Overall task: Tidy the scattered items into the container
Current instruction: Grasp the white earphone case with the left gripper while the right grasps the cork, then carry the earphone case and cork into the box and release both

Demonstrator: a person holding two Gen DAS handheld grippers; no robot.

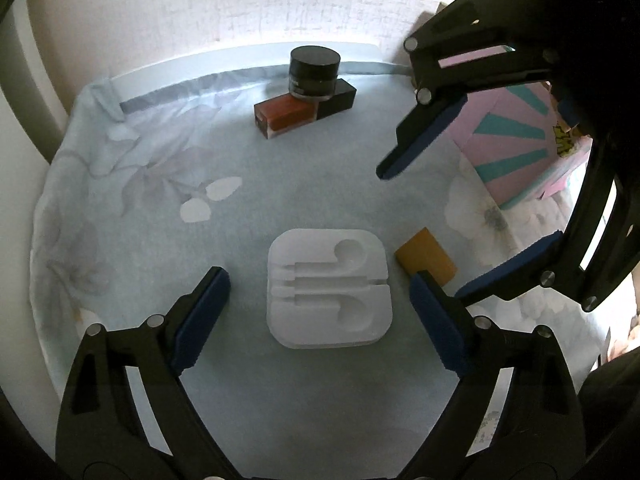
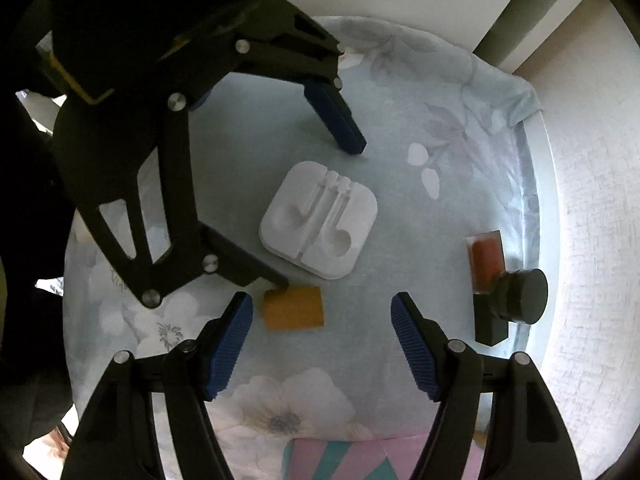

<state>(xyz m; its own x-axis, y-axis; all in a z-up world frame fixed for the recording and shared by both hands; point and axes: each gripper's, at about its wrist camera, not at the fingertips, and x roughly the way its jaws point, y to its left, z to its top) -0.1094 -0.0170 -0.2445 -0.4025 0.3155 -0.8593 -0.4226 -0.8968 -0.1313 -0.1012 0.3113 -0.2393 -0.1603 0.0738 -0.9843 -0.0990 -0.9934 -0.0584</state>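
The left claw (image 1: 320,300) hangs with its jaws spread wide and empty, and the white earphone tray (image 1: 329,289) lies flat on the cloth-covered counter (image 1: 120,220) squarely between its two blue pads (image 1: 204,320), neither pad touching it. The tray is nearly square with rounded corners, so the grooves on its top give it its only clear direction; in the left wrist view they run across the gap from one pad toward the other. The right claw (image 2: 322,344) is likewise apart and holds nothing. The small orange block (image 2: 293,308) sits just ahead of it, closer to its left pad than to the other, and nearly touches one of the left claw's fingertips in that view. A dark round jar (image 1: 315,73) rests on a brown and black box (image 1: 306,114) at the far edge, well apart from both claws. The pink and teal container (image 1: 516,148) stands on the right claw's side. The left claw looks better placed for the tray, the right for the block.
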